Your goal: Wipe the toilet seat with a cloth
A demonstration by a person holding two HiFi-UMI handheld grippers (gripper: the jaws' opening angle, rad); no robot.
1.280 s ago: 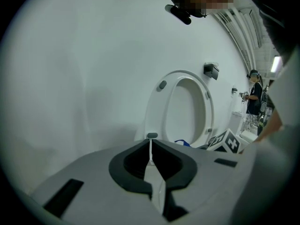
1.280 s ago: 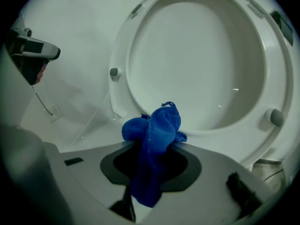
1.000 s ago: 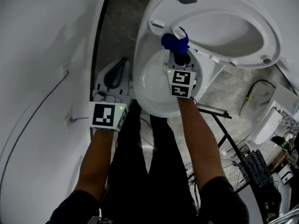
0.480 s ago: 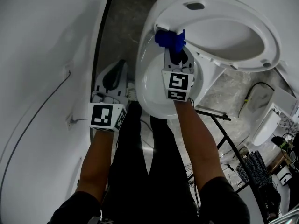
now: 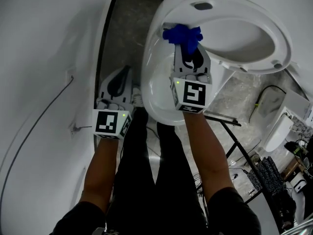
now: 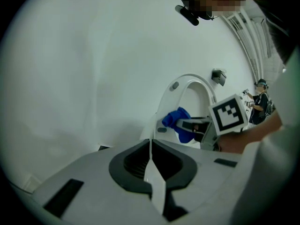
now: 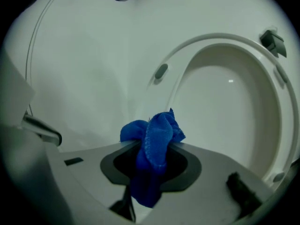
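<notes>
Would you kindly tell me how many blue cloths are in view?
1: the blue cloth, in the right gripper, up at the raised toilet seat. Others may be hidden.

Left gripper (image 6: 151, 146) closed, empty; right gripper (image 7: 151, 150) clamped on cloth (image 7: 159, 129).
</notes>
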